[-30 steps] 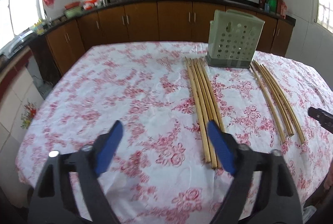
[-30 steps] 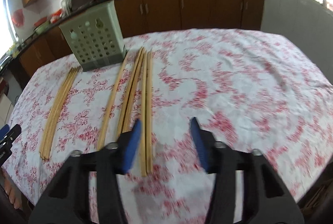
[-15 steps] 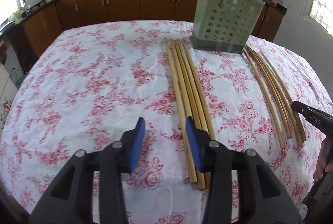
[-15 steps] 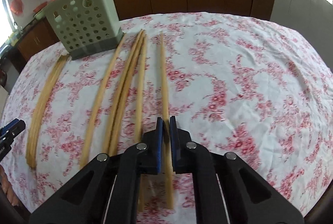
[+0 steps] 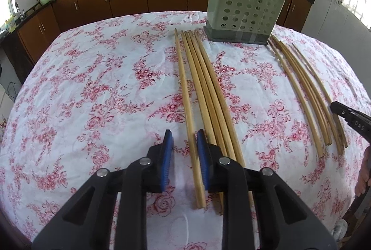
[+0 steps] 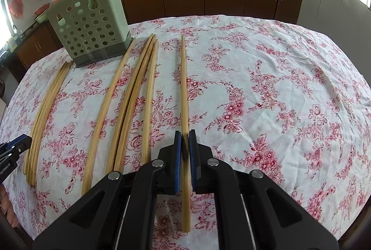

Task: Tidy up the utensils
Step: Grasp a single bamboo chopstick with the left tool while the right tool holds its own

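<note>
Right wrist view shows the right gripper pinching a single chopstick near its thick end, pads pressed on both sides, the stick set apart from the loose group of chopsticks to its left. In the left wrist view the left gripper straddles the leftmost chopstick of its own bundle, jaws narrowed but with a gap showing on the left side, so not yet clamping. The green perforated holder stands at the far end of the floral tablecloth. Gripped so near one end, the long stick could pivot and droop on lifting. The left pads could also catch the neighbouring chopstick, dragging or scattering the bundle.
</note>
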`<state>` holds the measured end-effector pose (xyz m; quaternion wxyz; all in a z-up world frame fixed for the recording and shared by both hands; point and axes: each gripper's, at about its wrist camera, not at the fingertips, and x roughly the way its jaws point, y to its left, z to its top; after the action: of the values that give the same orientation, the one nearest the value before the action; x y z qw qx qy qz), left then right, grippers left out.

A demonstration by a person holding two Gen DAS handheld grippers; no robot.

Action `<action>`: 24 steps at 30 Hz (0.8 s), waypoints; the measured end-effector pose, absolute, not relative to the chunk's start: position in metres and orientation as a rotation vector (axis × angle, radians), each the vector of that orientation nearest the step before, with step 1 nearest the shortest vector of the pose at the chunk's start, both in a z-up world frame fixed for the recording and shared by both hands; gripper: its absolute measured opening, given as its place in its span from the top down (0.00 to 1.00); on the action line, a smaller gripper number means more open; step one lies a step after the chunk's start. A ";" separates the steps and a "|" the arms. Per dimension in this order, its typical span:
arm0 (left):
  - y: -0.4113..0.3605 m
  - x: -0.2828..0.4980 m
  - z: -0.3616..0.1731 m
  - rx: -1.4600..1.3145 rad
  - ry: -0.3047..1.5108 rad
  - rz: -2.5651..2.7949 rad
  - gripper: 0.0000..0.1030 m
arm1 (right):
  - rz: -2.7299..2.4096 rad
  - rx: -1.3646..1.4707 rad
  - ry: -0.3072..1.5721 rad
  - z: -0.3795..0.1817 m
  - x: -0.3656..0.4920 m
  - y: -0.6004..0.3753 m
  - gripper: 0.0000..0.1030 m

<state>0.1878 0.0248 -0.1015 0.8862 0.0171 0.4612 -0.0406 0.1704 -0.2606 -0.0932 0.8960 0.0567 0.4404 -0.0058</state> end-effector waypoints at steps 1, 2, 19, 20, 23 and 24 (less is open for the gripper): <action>0.025 0.188 -0.102 0.041 0.959 -0.080 0.78 | -0.011 0.119 0.913 -0.093 0.170 -0.261 0.92; 0.025 0.188 -0.102 0.045 0.958 -0.075 0.78 | -0.008 0.119 0.912 -0.093 0.168 -0.261 0.92; 0.047 0.206 -0.103 0.078 0.944 0.037 0.90 | -0.040 0.097 0.893 -0.093 0.173 -0.272 0.93; 0.054 0.209 -0.103 0.073 0.945 0.051 0.90 | -0.050 0.104 0.892 -0.094 0.176 -0.276 0.93; 0.076 0.218 -0.103 0.047 0.948 0.091 0.90 | -0.088 0.123 0.885 -0.094 0.183 -0.291 0.93; 0.081 0.219 -0.103 0.038 0.947 0.095 0.89 | -0.093 0.126 0.882 -0.094 0.184 -0.293 0.93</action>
<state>0.2191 0.0815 -0.1027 0.8886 0.0181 0.4560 0.0457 0.1841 -0.2930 -0.0935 0.9014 0.0607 0.4264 -0.0447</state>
